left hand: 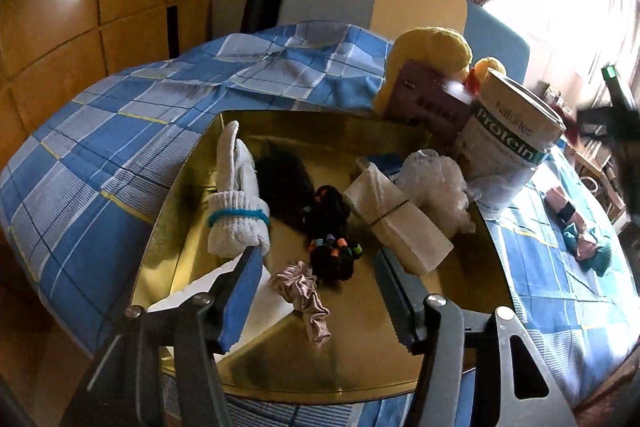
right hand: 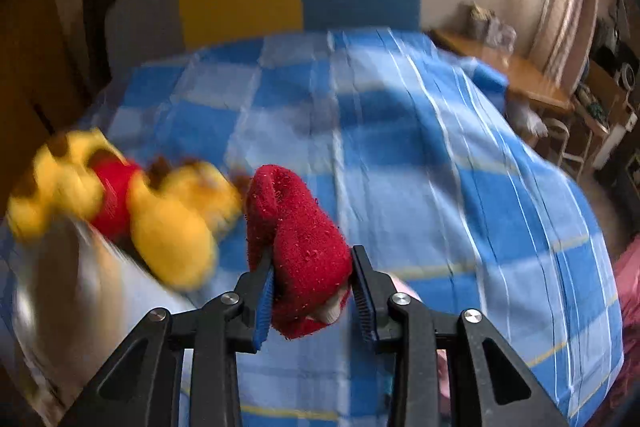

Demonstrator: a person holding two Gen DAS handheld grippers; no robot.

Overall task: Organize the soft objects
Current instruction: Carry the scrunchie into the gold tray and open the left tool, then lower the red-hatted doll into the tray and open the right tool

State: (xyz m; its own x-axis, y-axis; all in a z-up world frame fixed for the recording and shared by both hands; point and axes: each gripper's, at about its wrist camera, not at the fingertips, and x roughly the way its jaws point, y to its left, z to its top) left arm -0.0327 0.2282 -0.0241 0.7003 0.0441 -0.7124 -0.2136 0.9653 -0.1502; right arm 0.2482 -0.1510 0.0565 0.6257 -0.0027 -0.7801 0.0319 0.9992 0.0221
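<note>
On the blue-and-white checked bedspread [left hand: 120, 147] sits a shiny gold tray [left hand: 380, 367], and most of our sorting seems to have landed there. From the left wrist view we count, at ten o'clock on the tray, a rolled pair of white knit gloves bound with a blue band [left hand: 238, 195]; at the centre a black fuzzy bundle with coloured beads [left hand: 332, 235]; at six o'clock a dusty-pink satin scrunchie [left hand: 308, 299]; and toward two o'clock a folded white gauze cloth [left hand: 396, 223] beside a white mesh bath pouf [left hand: 434, 183]. Our left gripper [left hand: 320, 287] hangs over the tray with its jaws standing well apart and nothing between them; its left pad just touches the glove roll's edge.

Our right gripper [right hand: 312, 291] is clamped narrowly on a fuzzy red sock bundle [right hand: 296, 239], lifted clear of the bedspread. At nine o'clock in that view lies a yellow plush bear in a red shirt [right hand: 120, 199], blurred, not yet on the tray. A teal cloth item [left hand: 592, 247] lies at three o'clock, off the tray, in the left view.

We judge the task well past halfway: the red bundle, the bear and the teal piece appear to remain.
</note>
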